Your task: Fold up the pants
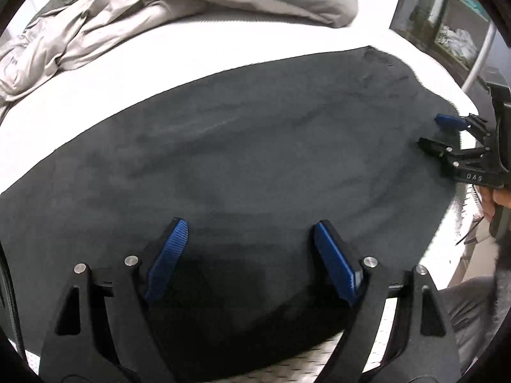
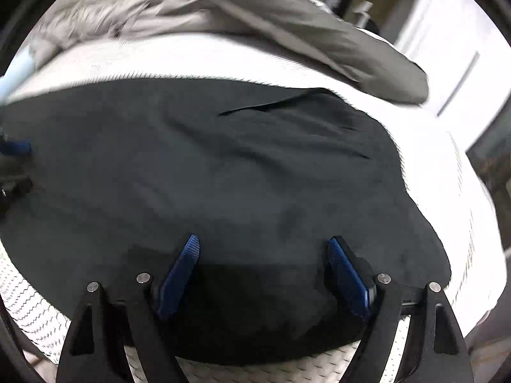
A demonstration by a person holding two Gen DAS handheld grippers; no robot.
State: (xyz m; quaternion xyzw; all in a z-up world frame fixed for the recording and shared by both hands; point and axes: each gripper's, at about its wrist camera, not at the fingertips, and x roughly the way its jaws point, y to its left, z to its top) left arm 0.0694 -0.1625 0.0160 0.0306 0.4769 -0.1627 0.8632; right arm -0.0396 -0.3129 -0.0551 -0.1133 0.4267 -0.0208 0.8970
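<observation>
Dark grey pants [image 1: 255, 143] lie spread flat across a white mattress [image 1: 223, 41], with a few shallow creases. In the left wrist view my left gripper [image 1: 250, 225] hovers over the pants' near edge, open, with nothing between its blue pads. My right gripper [image 1: 431, 131] shows at the right end of the cloth, also open. In the right wrist view the pants [image 2: 239, 175] fill the middle, a pocket slit visible near the far side. The right gripper [image 2: 263, 241] stands open above the near edge. The left gripper [image 2: 19, 166] peeks in at the far left.
A crumpled grey duvet [image 1: 95, 32] lies bunched along the back of the bed, also seen as the duvet [image 2: 287, 32]. The mattress edge runs close below both grippers. A shelf [image 1: 447, 25] stands to the right. A hand [image 1: 498, 201] holds the right gripper's grip.
</observation>
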